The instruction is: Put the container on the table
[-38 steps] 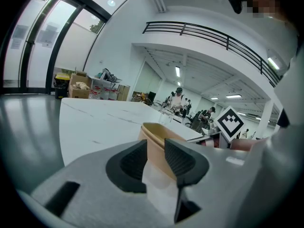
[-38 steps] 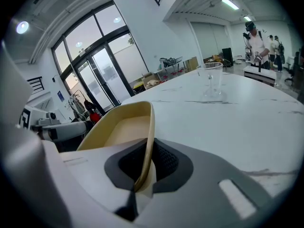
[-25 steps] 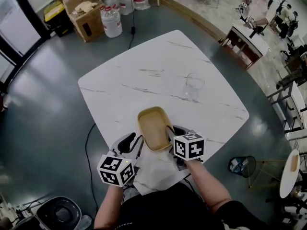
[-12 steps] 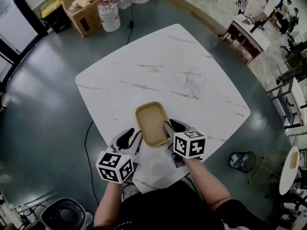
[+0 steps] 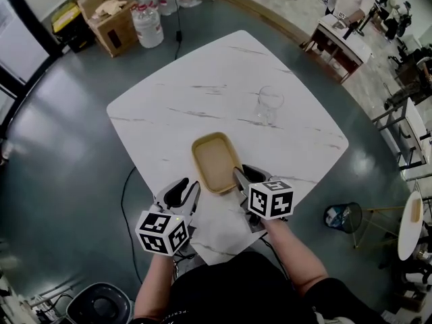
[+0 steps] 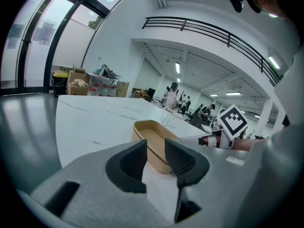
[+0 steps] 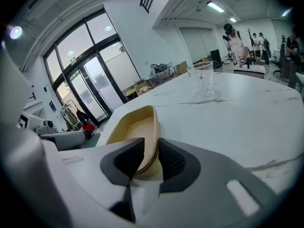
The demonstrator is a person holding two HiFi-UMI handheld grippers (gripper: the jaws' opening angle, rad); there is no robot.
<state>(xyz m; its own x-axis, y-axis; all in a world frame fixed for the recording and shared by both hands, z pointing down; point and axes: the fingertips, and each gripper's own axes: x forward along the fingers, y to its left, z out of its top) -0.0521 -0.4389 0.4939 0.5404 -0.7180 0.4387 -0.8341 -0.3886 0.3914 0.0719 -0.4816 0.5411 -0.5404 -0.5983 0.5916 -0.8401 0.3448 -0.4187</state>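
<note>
A shallow tan container (image 5: 216,162) lies at the near part of the white marble table (image 5: 202,93). My right gripper (image 5: 239,178) is shut on its near right rim. In the right gripper view the container's wall (image 7: 151,127) runs between the two pads of that gripper (image 7: 151,147). My left gripper (image 5: 184,193) hovers at the table's near edge, left of the container and apart from it. Its jaws (image 6: 156,148) stand slightly open with nothing between them, and the container (image 6: 152,133) lies just ahead.
A clear drinking glass (image 5: 268,105) stands upright on the table beyond the container to the right. On the floor are a cardboard box (image 5: 108,12) and water bottles (image 5: 148,22) far left, a small bin (image 5: 337,216) right, and a desk (image 5: 337,39) with people far right.
The head view has shifted a little. The container stays in the right gripper's hold at about the same place on the table, and the left gripper has hardly moved.
</note>
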